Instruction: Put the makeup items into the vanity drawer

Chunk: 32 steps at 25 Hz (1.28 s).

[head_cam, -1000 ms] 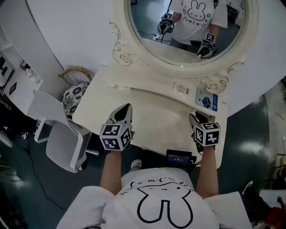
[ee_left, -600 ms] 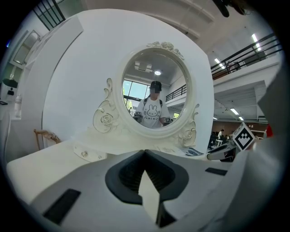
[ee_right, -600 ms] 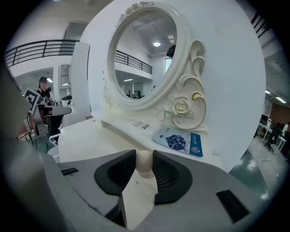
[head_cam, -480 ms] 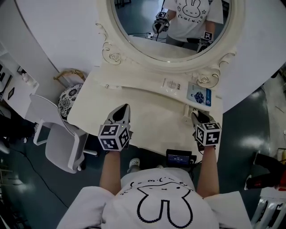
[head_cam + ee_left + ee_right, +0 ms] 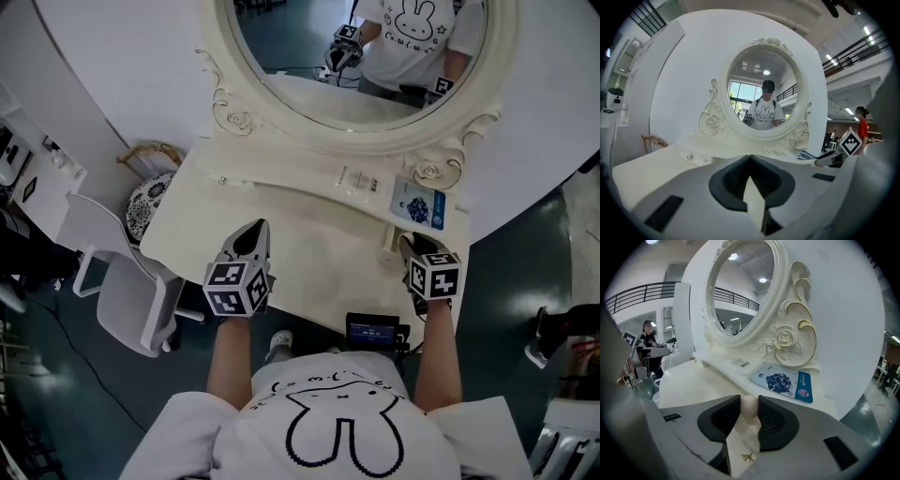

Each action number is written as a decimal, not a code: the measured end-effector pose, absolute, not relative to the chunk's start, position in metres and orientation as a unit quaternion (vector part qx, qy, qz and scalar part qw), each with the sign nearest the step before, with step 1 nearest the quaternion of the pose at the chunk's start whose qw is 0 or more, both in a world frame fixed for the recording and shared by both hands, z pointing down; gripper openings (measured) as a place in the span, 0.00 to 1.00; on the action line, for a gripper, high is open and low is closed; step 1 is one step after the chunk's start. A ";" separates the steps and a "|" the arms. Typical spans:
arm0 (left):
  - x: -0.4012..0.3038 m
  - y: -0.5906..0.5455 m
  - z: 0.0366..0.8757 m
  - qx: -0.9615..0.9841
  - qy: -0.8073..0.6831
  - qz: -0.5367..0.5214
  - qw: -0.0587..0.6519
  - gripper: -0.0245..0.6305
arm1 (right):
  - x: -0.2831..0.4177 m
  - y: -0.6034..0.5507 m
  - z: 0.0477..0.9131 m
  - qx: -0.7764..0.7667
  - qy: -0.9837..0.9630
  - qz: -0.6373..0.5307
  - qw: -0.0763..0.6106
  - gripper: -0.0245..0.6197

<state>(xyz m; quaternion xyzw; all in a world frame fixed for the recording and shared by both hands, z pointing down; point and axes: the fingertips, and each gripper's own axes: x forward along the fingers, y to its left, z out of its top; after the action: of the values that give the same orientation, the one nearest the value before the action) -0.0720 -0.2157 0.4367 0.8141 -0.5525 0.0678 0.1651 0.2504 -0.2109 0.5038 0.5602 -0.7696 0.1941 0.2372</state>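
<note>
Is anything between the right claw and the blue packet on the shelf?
Yes. The right claw is shut on a cream rounded item, which sits directly in front of the blue packet. Beyond that item, only bare vanity top shows.

Open hall — vanity, mezzanine railings.

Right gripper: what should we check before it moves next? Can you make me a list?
1. Right gripper on the round cream knob: ok, pads touch both sides.
2. Left gripper empty: ok, jaws together, nothing between.
3. Blue packet out of the way: ok, it lies flat on the shelf under the mirror.
4. Drawer open: cannot tell, no view shows it.
5. Vanity top between the grippers free: ok.
</note>
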 end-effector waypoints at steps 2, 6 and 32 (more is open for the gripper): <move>-0.072 -0.218 0.437 0.812 -0.556 0.070 0.165 0.05 | 0.251 -0.214 0.507 0.556 -0.770 0.205 0.235 0.22; -0.072 -0.221 0.436 0.810 -0.558 0.072 0.165 0.05 | 0.255 -0.220 0.511 0.563 -0.762 0.212 0.239 0.24; -0.081 -0.223 0.434 0.842 -0.509 0.069 0.164 0.05 | 0.255 -0.190 0.470 0.647 -0.720 0.173 0.182 0.04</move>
<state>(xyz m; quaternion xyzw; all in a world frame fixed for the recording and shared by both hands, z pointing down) -0.0811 -0.2227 0.4340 0.8423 -0.5086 0.0692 0.1644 0.2547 -0.1904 0.4703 0.6466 -0.7203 0.1728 0.1823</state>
